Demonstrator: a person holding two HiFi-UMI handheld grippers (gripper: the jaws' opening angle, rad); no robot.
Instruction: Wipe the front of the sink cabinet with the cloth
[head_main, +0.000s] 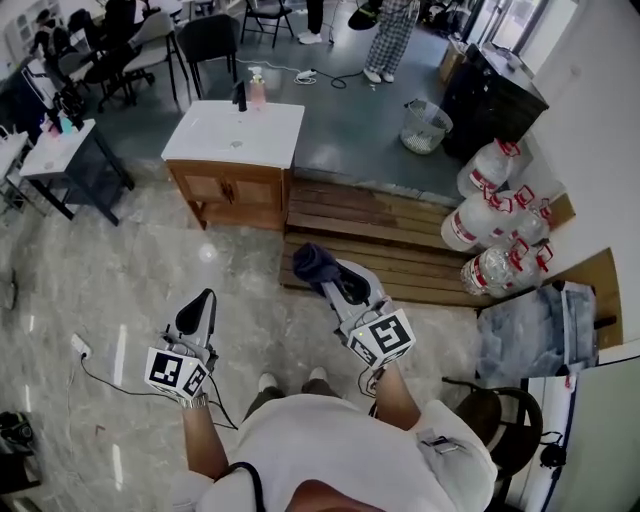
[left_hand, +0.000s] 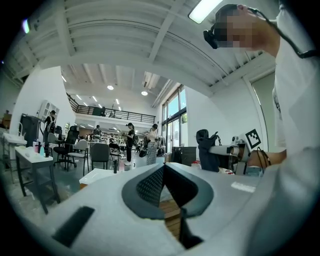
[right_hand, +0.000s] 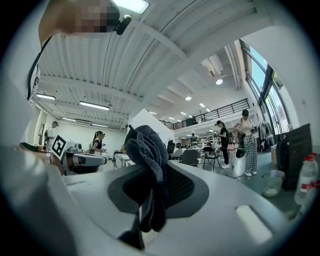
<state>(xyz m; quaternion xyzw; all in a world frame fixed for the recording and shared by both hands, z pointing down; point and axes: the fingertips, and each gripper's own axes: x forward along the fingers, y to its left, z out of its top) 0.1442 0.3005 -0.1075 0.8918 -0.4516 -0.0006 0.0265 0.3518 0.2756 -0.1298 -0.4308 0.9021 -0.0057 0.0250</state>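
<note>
There are two tongs, one cloth and one sink cabinet (head_main: 233, 192). The cabinet stands at about 11 o'clock from the person, well apart from both tongs, with its wooden front facing them and a white top. On that top stand one dark tap and one pink bottle (head_main: 257, 90). At about 2 o'clock four water jugs (head_main: 478, 224) lie clustered by the wall, beside a slatted wooden platform (head_main: 400, 235), and one wire basket (head_main: 426, 126) sits beyond them.

The right tongs (head_main: 330, 283) are clenched on the dark blue cloth (head_main: 312, 262), which bunches up above the tips and hangs down between them in the right gripper view. The left tongs (head_main: 203, 297) are closed tip to tip with nothing between.

Both bare forearms reach forward from the body over the marble floor (head_main: 120, 270). The right is pushed further ahead towards 12 o'clock, and the left is lower, at 10 o'clock.
</note>
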